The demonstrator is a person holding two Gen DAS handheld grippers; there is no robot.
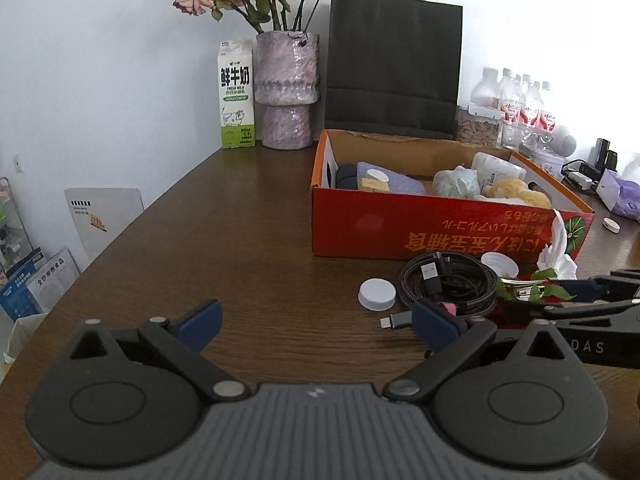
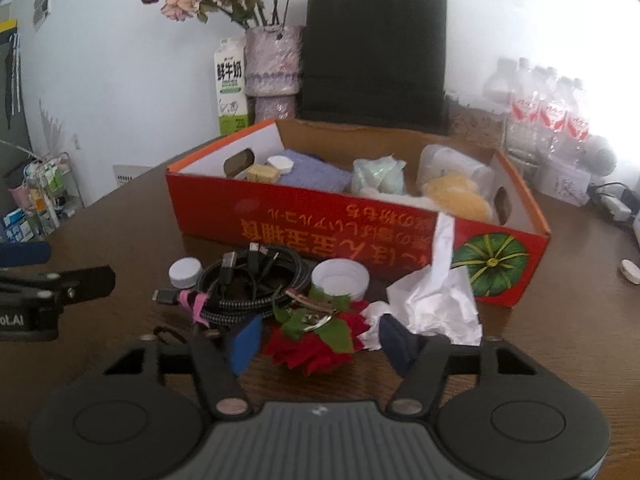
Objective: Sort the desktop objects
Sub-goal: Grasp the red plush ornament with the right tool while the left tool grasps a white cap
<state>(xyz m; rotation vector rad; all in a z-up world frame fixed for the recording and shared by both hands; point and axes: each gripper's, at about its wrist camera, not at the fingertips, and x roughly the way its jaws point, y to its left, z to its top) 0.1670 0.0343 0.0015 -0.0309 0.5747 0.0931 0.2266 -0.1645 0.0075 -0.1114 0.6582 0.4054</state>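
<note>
Your right gripper (image 2: 318, 344) sits at the red artificial rose (image 2: 316, 350) lying on the brown wooden table (image 2: 560, 340); the jaws stand part-way in with the bloom between the blue pads (image 2: 245, 342), but whether the pads press on it you cannot tell from either view. A metal clip (image 2: 316, 316) lies on the rose's green leaves. Touching the rose on its right is a crumpled white tissue (image 2: 436, 300), which leans up against the front wall of the red cardboard box (image 2: 256, 222). Just behind the rose lies a coil of braided black cable (image 2: 256, 284) bound with a pink tie, with a small white cap (image 2: 185, 272) to its left and a wider white lid (image 2: 340, 278) to its right, open side up. The box holds a blue-grey cloth, a white cap, a pale green bundle and a yellow fuzzy item. Your left gripper (image 1: 316, 324) hovers over bare tabletop with jaws wide apart and nothing between them; its right pad is near the cable's plug end. Behind the box, against the white wall, stand a milk carton (image 1: 237, 96), a purple vase (image 1: 287, 92) of dried roses and a black paper bag (image 1: 394, 68). Water bottles (image 1: 520, 108) cluster at the far right. Papers and boxes sit below the table's left edge.
</note>
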